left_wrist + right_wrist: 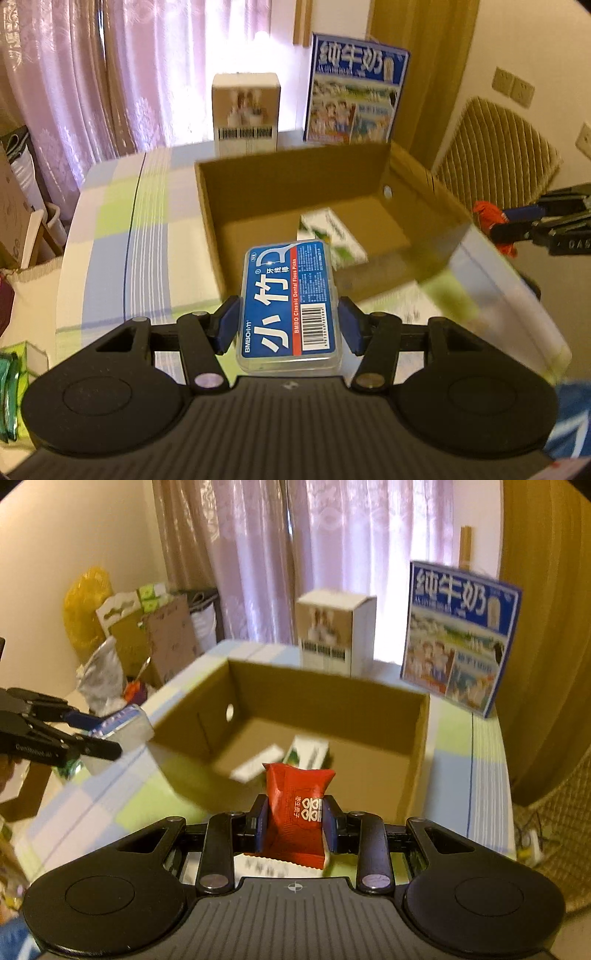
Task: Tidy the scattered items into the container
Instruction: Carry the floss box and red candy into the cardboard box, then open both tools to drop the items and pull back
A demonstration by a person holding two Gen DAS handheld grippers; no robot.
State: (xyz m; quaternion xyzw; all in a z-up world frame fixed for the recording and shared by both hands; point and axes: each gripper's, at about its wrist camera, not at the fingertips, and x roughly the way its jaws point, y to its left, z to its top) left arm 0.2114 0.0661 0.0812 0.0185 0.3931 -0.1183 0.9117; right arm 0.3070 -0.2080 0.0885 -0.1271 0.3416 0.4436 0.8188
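Note:
My left gripper (290,325) is shut on a clear floss-pick case with a blue label (290,299), held above the checked tablecloth just before the near wall of the open cardboard box (295,173). A white-and-green packet (332,236) lies on the box floor. My right gripper (295,825) is shut on a red snack packet (297,805), also in front of the cardboard box (325,690), where white-and-green packets (308,751) lie. The right gripper (517,230) shows at the right edge of the left wrist view with the red packet (489,218). The left gripper (99,734) with its case shows at the left of the right wrist view.
A white carton (245,110) and a blue milk box (354,92) stand behind the cardboard box at the table's far edge. A wicker chair (495,147) stands to the right. Bags and cartons (147,635) are piled on the floor at the left, by the curtains.

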